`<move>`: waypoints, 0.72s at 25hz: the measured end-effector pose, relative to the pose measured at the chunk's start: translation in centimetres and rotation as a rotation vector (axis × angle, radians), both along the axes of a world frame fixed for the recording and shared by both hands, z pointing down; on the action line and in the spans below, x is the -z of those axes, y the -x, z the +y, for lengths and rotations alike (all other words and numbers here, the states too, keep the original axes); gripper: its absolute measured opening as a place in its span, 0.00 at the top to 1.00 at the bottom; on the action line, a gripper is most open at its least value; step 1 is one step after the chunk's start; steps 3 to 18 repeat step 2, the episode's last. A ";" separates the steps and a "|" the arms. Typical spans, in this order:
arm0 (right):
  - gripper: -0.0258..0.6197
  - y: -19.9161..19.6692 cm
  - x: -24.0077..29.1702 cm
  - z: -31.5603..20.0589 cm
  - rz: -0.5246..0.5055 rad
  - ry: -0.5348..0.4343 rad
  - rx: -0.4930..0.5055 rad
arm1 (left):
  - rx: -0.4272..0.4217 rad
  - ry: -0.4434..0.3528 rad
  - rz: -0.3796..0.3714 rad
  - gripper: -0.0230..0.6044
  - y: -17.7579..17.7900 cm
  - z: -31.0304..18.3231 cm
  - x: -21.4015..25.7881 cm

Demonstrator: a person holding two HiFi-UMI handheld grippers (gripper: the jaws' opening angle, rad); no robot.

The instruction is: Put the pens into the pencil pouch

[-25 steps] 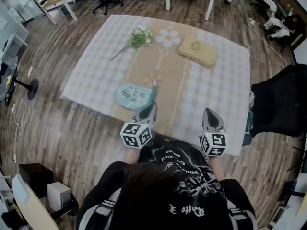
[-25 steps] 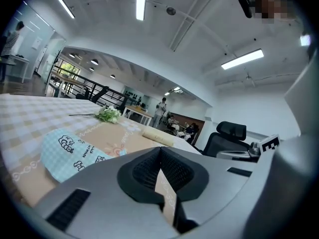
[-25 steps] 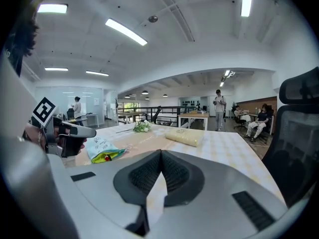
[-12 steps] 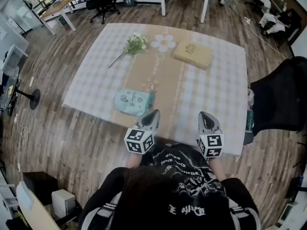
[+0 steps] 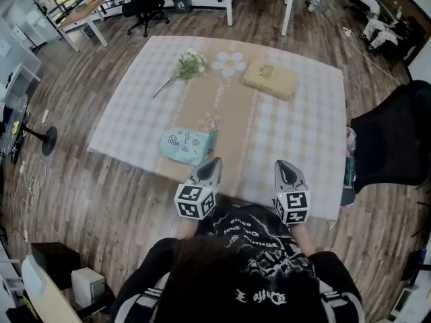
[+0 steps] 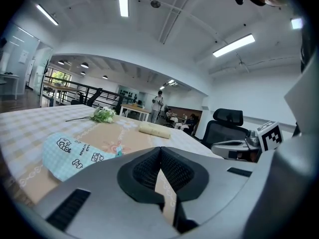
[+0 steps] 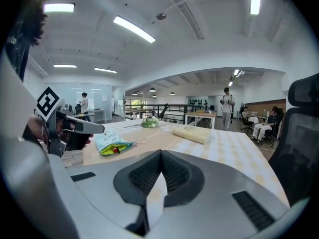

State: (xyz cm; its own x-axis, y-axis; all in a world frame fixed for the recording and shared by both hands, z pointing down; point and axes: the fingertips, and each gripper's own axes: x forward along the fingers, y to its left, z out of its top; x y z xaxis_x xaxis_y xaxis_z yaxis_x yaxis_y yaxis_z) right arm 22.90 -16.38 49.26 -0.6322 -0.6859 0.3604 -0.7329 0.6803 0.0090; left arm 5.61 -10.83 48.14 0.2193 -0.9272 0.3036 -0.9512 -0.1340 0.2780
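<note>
Left claw [image 5: 213,161] has shifted slightly beside the soft, flat mint pouch [image 5: 183,145].

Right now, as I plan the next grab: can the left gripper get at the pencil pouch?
Probably yes. The pencil pouch lies just ahead of the left gripper, slightly to its left, nothing between them. Its jaws are shut, so they must open first.
</note>
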 end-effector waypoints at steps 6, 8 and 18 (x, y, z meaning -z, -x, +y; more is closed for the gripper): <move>0.95 -0.1 0.0 0.0 -0.002 0.000 0.000 | 0.000 0.002 0.001 0.93 -0.1 -0.1 -0.1; 0.95 -0.1 0.0 0.0 -0.002 0.000 0.000 | 0.000 0.002 0.001 0.93 -0.1 -0.1 -0.1; 0.95 -0.1 0.0 0.0 -0.002 0.000 0.000 | 0.000 0.002 0.001 0.93 -0.1 -0.1 -0.1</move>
